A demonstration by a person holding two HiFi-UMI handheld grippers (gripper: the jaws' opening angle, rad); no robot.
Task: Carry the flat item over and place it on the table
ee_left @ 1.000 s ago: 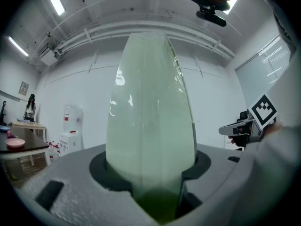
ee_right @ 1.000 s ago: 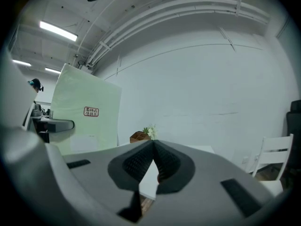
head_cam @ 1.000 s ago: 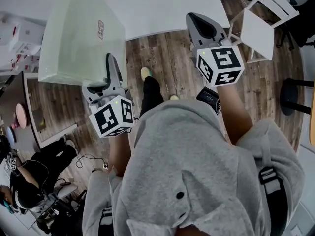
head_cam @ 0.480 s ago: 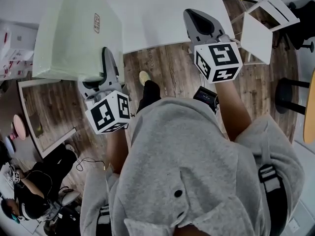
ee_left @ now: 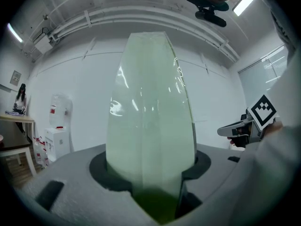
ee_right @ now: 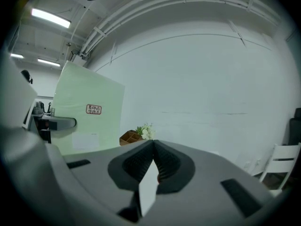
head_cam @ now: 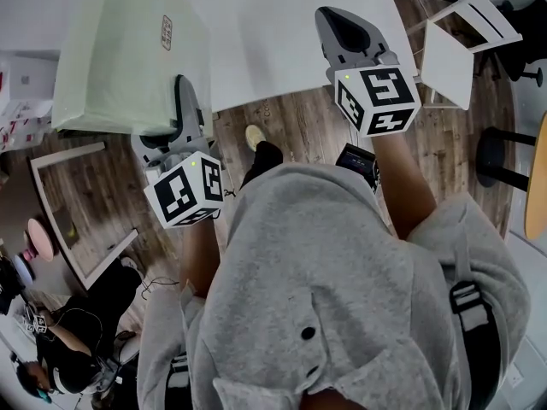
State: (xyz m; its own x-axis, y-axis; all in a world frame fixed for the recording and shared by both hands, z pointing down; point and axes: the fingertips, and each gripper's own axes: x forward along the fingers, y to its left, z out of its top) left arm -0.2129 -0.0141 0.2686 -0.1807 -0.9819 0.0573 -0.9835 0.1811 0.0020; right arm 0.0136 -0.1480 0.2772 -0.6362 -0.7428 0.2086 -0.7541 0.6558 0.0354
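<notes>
The flat item is a pale green panel (head_cam: 128, 58) in clear film, with a small label on its broad face. My left gripper (head_cam: 181, 88) is shut on its near edge. In the left gripper view the panel (ee_left: 150, 117) rises edge-on out of the jaws. In the right gripper view its labelled face (ee_right: 89, 121) stands at the left. The white table (head_cam: 282, 24) lies just ahead, and the panel's right edge overlaps the table's left part. My right gripper (head_cam: 342, 24) is over the table's near edge. Its jaws (ee_right: 153, 142) meet at the tips, with a thin white sliver showing in the slit.
A white chair (head_cam: 457, 45) stands right of the table, and a black stool (head_cam: 500, 156) is further right. A framed board (head_cam: 68, 203) lies on the wood floor at the left, with a seated person (head_cam: 51, 348) below it. Flowers and a wooden box (ee_right: 138, 134) sit ahead.
Both grippers and the green panel have moved forward towards the table. The table edge now lies closer, and the right gripper reaches further over it.
</notes>
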